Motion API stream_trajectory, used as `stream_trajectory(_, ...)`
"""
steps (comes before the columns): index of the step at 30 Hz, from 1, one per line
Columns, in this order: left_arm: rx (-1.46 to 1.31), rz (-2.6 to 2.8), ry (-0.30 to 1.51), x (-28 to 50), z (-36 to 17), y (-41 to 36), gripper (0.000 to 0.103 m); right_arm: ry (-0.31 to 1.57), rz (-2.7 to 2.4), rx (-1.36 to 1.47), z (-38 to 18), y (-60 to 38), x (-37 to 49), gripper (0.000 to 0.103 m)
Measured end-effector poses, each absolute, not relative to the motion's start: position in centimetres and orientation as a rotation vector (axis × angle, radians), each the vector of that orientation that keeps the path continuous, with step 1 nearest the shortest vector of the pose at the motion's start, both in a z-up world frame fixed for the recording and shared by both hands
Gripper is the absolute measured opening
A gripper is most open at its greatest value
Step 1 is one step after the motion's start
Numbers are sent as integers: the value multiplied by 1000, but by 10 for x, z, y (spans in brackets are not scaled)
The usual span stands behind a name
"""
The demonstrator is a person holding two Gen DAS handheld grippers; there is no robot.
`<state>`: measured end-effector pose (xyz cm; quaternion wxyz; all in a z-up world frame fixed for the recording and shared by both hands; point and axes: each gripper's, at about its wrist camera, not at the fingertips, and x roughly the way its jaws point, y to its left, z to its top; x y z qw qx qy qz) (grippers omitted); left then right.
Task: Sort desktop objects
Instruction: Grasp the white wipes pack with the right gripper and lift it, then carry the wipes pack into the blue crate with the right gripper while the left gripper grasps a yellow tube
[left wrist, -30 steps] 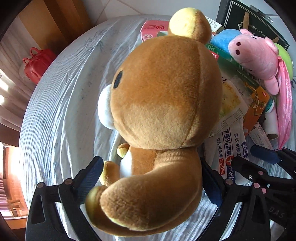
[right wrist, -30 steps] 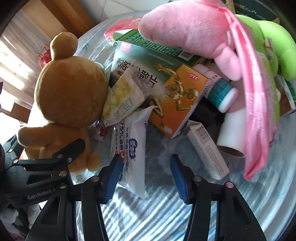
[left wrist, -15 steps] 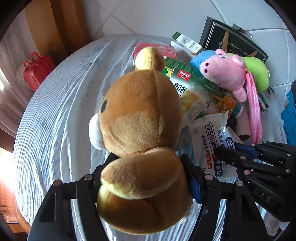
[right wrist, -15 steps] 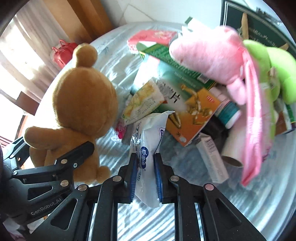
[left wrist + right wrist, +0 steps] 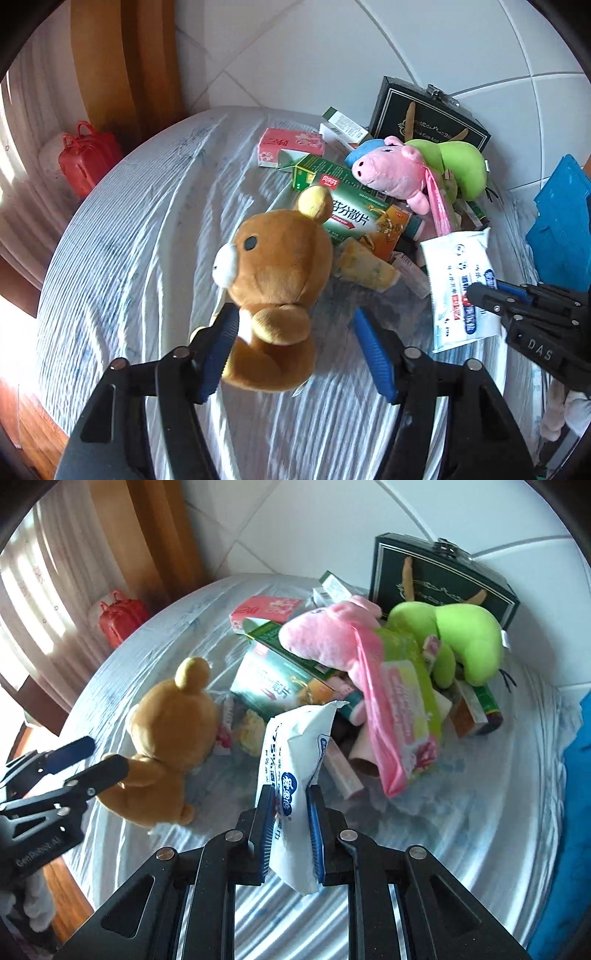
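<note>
Left gripper (image 5: 297, 350): jaws spread wide, the brown bear (image 5: 275, 284) sitting between them on the striped cloth (image 5: 147, 236), touching the left finger only.
Right gripper (image 5: 290, 834): jaws pressed in on a white wipes pack (image 5: 295, 760), held above the cloth.
Pile: pink pig plush (image 5: 325, 642), green plush (image 5: 465, 638) and medicine boxes (image 5: 354, 214) lie behind, before a dark box (image 5: 439, 579).

Left tool (image 5: 295, 347) spread wide, jaws apart, one blue pad touching a brown plush bear (image 5: 273, 280); right tool (image 5: 290, 825) clamped on a white wipes packet (image 5: 291, 775).
</note>
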<state>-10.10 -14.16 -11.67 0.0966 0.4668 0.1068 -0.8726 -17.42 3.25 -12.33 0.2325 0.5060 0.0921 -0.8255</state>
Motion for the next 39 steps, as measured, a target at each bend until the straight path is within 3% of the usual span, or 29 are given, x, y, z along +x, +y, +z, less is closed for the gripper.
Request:
stream_trajectory(6, 1407, -2473, 377, -73, -137, -157, 67, 213, -2306, 1488, -153, 83, -170, 18)
stream_trajectory(10, 1413, -2497, 366, -74, -136, -143, 67, 157, -2350, 1442, -141, 106, -168, 18)
stream_trajectory(20, 1332, -2570, 414, -98, -110, -123, 67, -2, -2981, 946, 45, 281, -117, 18)
stream_trajectory(24, 1380, -2645, 396, -130, -115, -80, 76, 34, -3277, 854, 93, 357, -94, 18)
stream_trajectory(35, 1557, -2457, 396, -233, -205, -48, 76, -162, -3496, 1405, 44, 515, -80, 18)
stream_trajectory(36, 1568, -2440, 391, -238, -213, -49, 74, -171, -3492, 1438, 40, 520, -80, 18)
stream_trajectory(38, 1596, -2403, 385, -244, -228, -53, 57, -210, -3471, 1479, 34, 527, -83, 18)
stream_trajectory(39, 1619, -2399, 392, -246, -234, -55, 41, -222, -3466, 1468, 35, 530, -83, 18)
